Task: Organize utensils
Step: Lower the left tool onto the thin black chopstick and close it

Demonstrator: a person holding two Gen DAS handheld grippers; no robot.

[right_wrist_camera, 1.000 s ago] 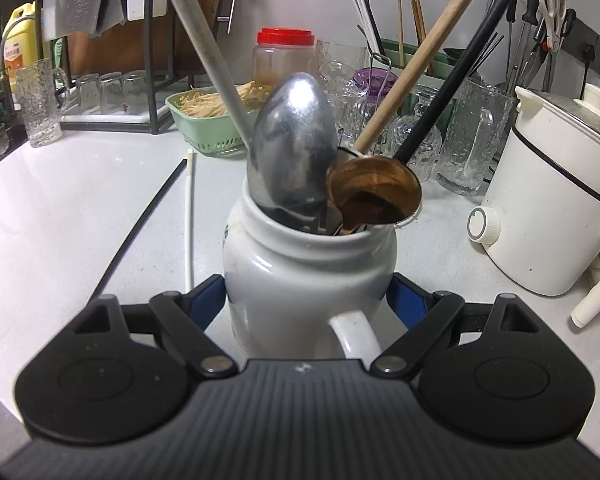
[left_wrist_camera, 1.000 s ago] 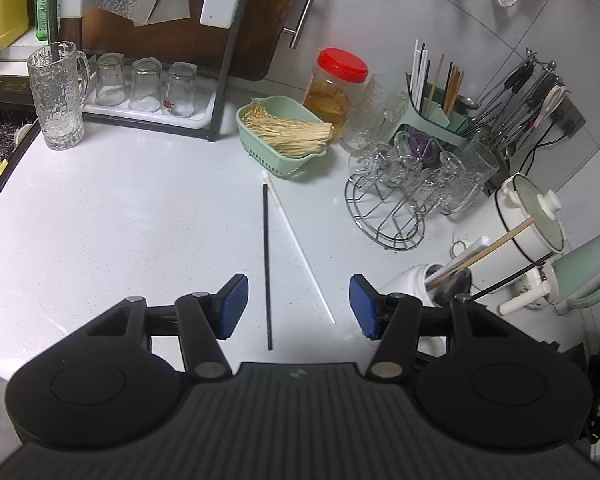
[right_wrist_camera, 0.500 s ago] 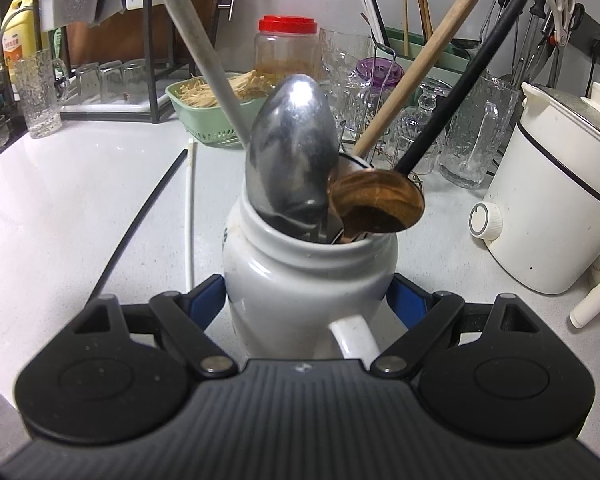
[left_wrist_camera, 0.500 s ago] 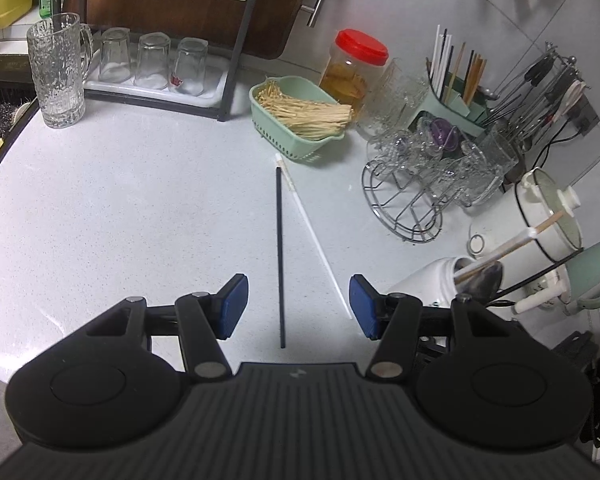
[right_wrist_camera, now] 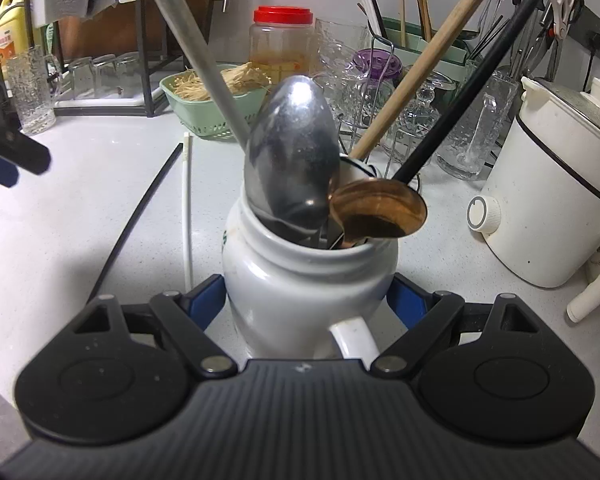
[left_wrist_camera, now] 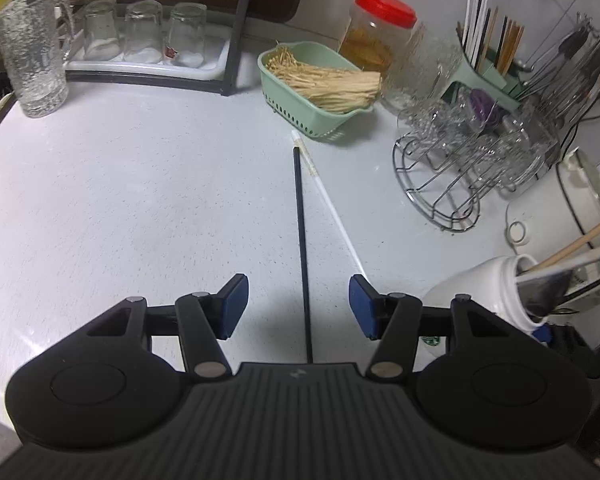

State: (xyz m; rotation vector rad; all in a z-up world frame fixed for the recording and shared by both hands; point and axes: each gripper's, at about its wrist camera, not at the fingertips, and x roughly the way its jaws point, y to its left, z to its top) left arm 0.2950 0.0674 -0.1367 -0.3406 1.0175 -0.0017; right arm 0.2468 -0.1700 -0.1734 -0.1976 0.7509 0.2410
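On the white countertop (left_wrist_camera: 120,200), a black chopstick (left_wrist_camera: 302,248) and a white chopstick (left_wrist_camera: 332,208) lie side by side, apart at the near ends. Left gripper (left_wrist_camera: 299,307) hovers with jaws spread, straddling the black chopstick without contact. Right gripper (right_wrist_camera: 306,300) clamps a white mug (right_wrist_camera: 300,292) holding a metal spoon (right_wrist_camera: 292,156) and a wooden spoon (right_wrist_camera: 380,208).

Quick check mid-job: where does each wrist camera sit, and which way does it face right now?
Left wrist: behind the left tongs, angled down at the black chopstick on the counter; jaws open.
Right wrist: behind the right tongs, facing the white jar they clamp.
Shared: black chopstick, white chopstick, jar, green basket; the left tongs also show at the right view's left edge.
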